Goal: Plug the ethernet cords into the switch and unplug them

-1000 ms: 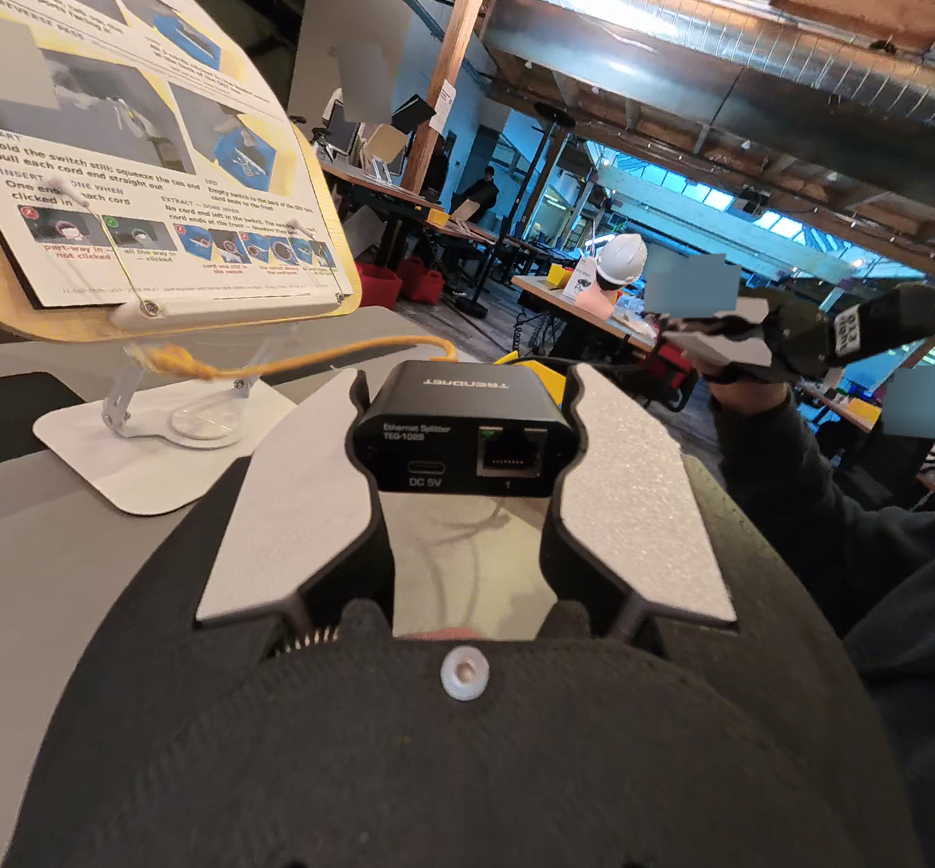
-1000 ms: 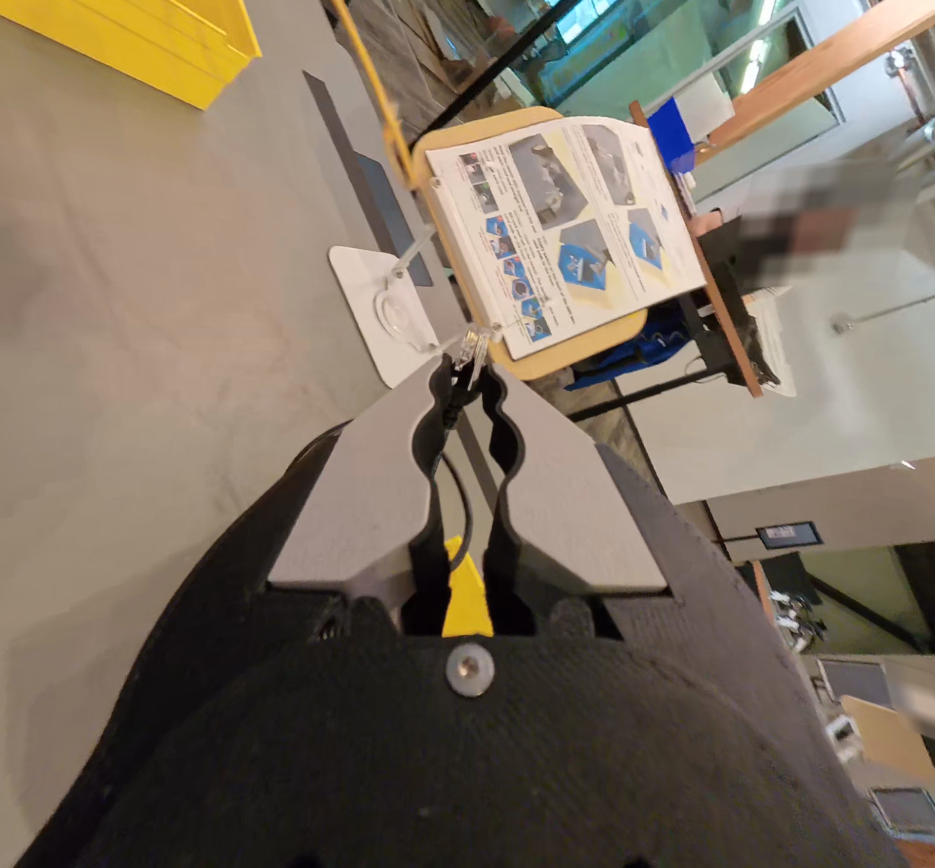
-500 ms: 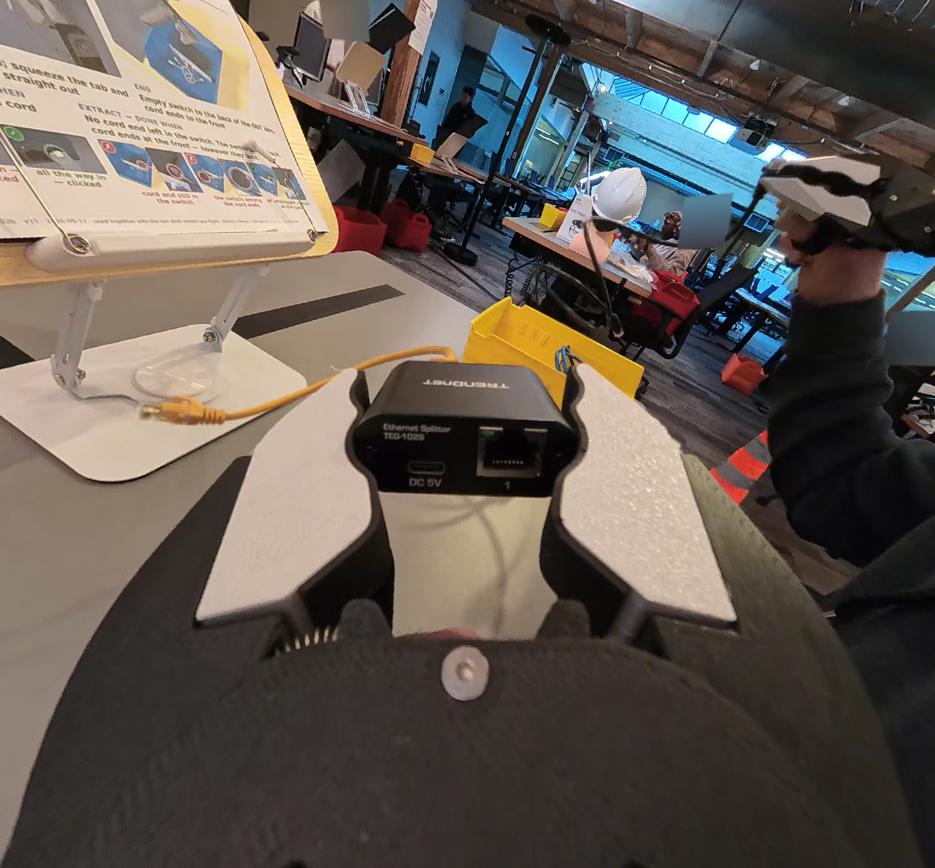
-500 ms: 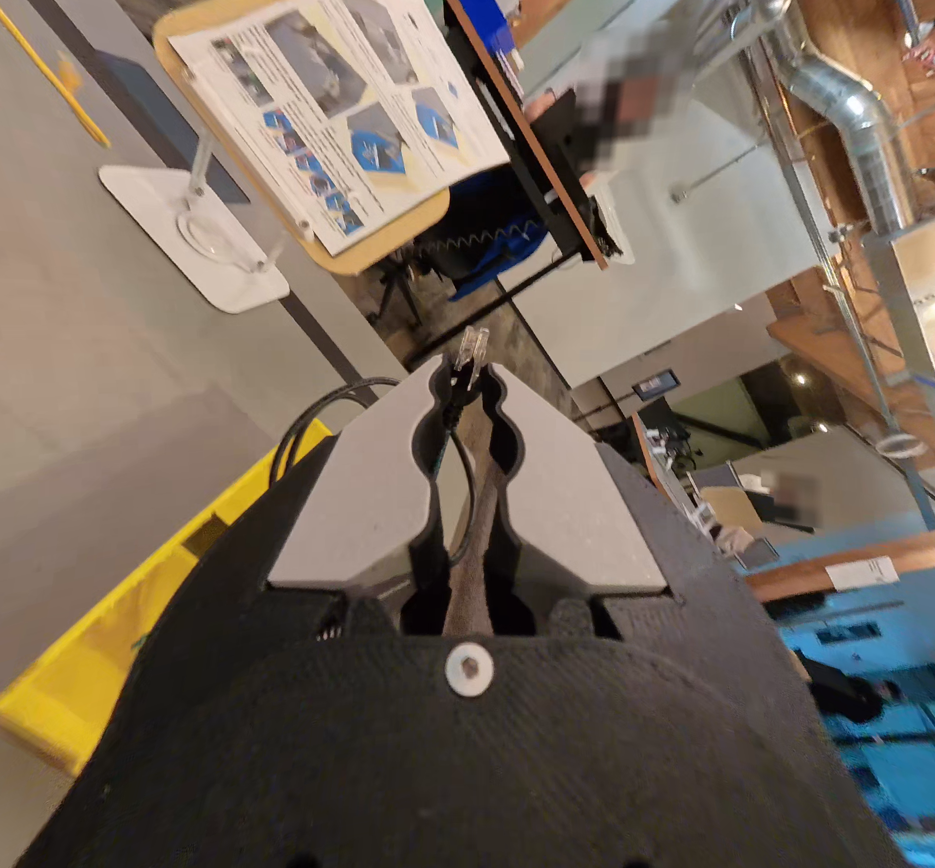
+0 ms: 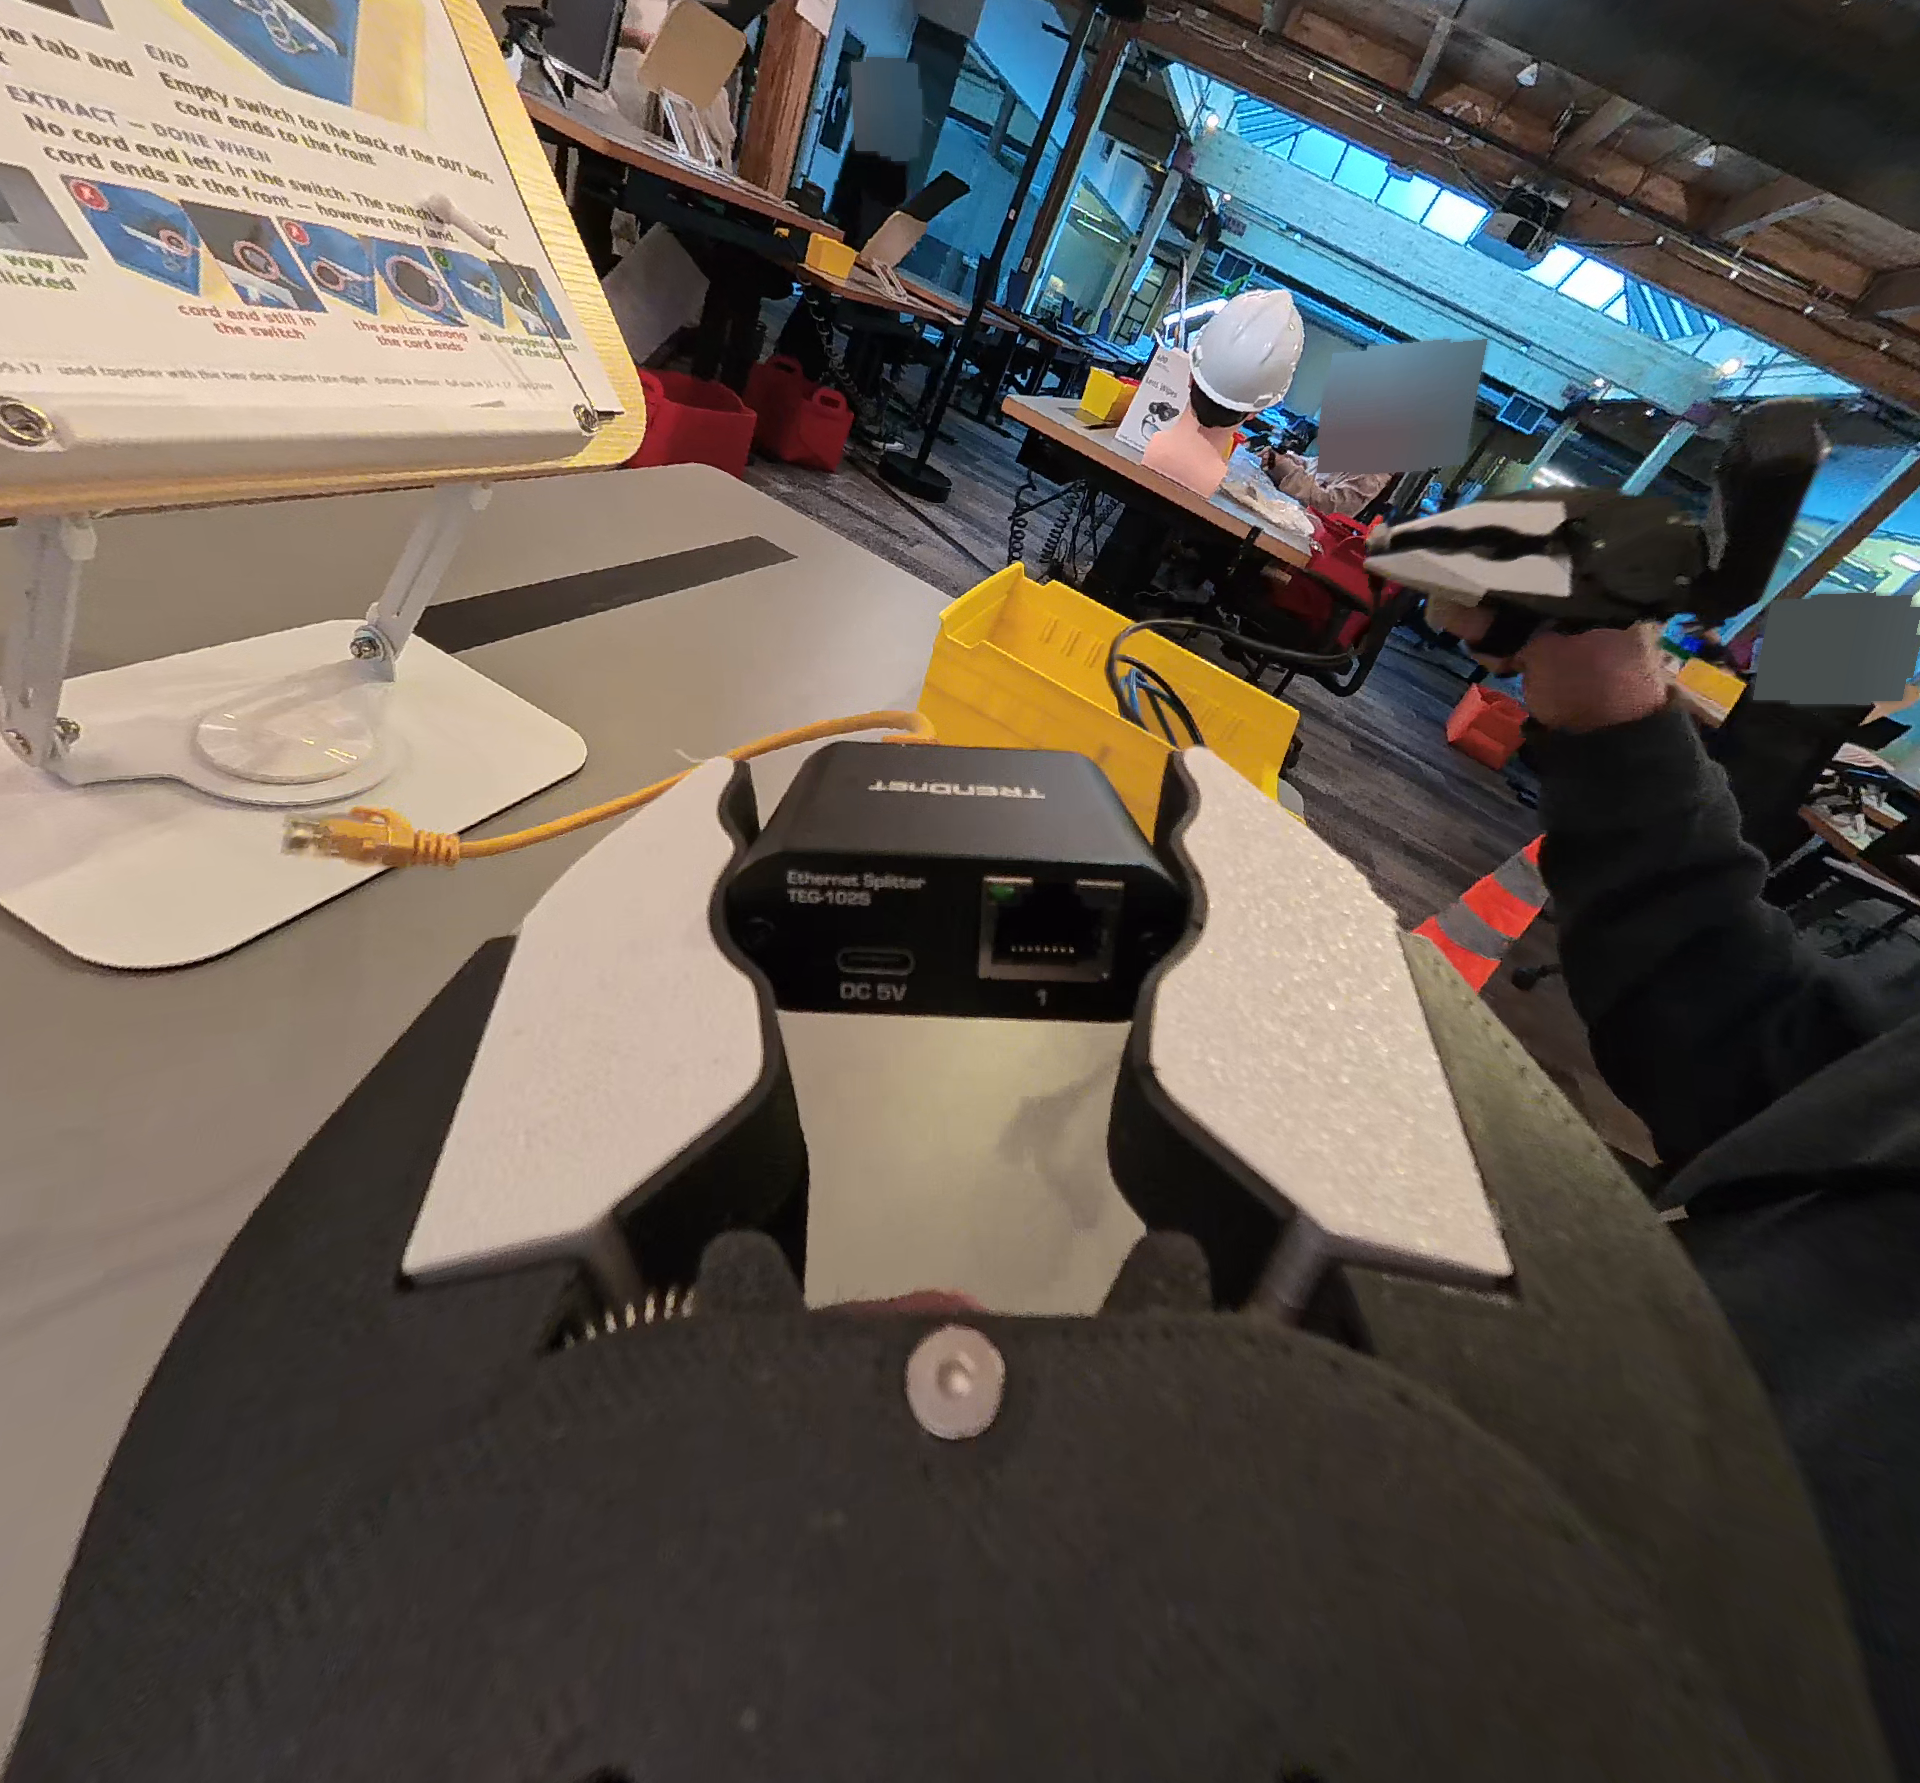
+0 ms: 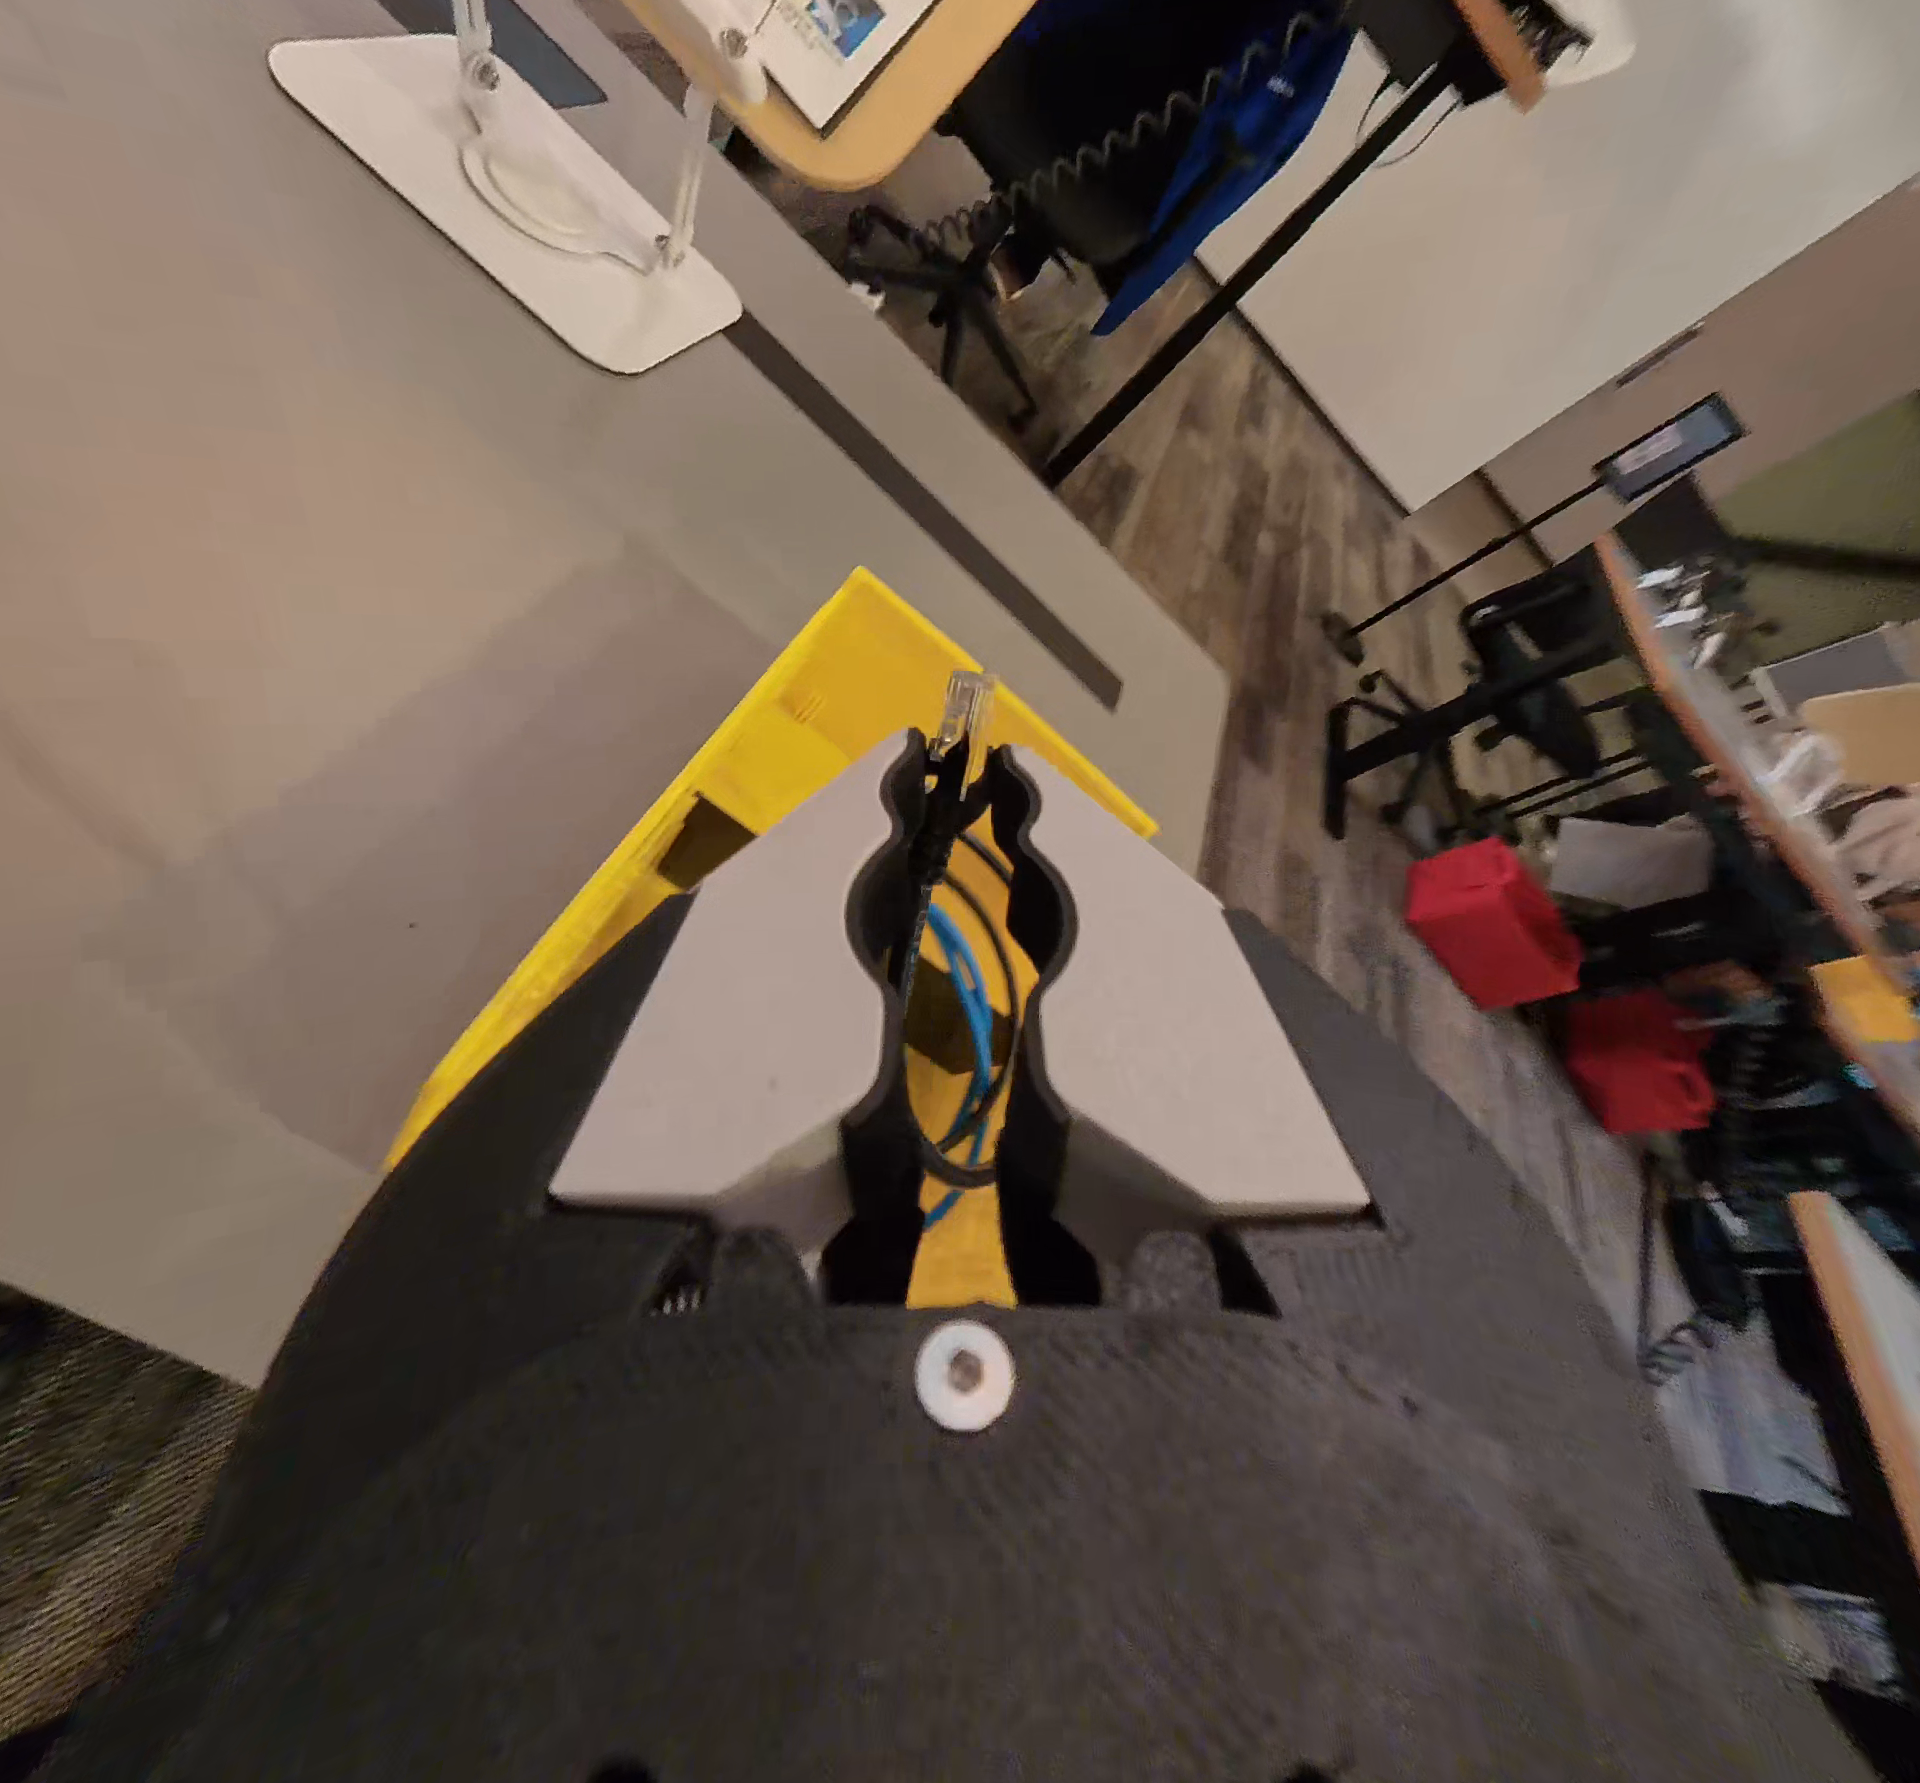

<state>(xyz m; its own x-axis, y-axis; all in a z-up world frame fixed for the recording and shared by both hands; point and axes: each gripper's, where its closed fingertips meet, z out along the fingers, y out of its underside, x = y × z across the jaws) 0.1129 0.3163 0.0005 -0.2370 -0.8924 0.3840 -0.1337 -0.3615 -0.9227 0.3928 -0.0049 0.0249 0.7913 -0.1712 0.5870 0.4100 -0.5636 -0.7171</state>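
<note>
My left gripper (image 5: pixel 956 798) is shut on a small black switch (image 5: pixel 951 886), held above the grey table with its empty port facing me. A yellow ethernet cord (image 5: pixel 582 814) runs from behind the switch; its free plug (image 5: pixel 348 834) lies on the white stand base. My right gripper (image 6: pixel 958 759) is shut on a black ethernet cord (image 6: pixel 935 860) just behind its clear plug (image 6: pixel 964 710), above a yellow bin (image 6: pixel 800 694). In the left wrist view the right gripper (image 5: pixel 1382 554) hovers at the right, with the black cord (image 5: pixel 1226 637) hanging into the bin (image 5: pixel 1060 684).
An instruction sheet on a white tilted stand (image 5: pixel 260 746) stands at the table's left. A blue cord (image 6: pixel 961 985) lies coiled in the yellow bin. The table edge (image 6: pixel 1164 653) and floor lie beyond the bin. Other desks and red boxes (image 6: pixel 1496 923) are farther off. The left gripper's tips are roughly 45 cm from the right gripper's.
My right gripper has swung with the black cord from near the sheet stand to above the yellow bin. The yellow cord's free end has dropped onto the stand base. The left gripper still holds the switch.
</note>
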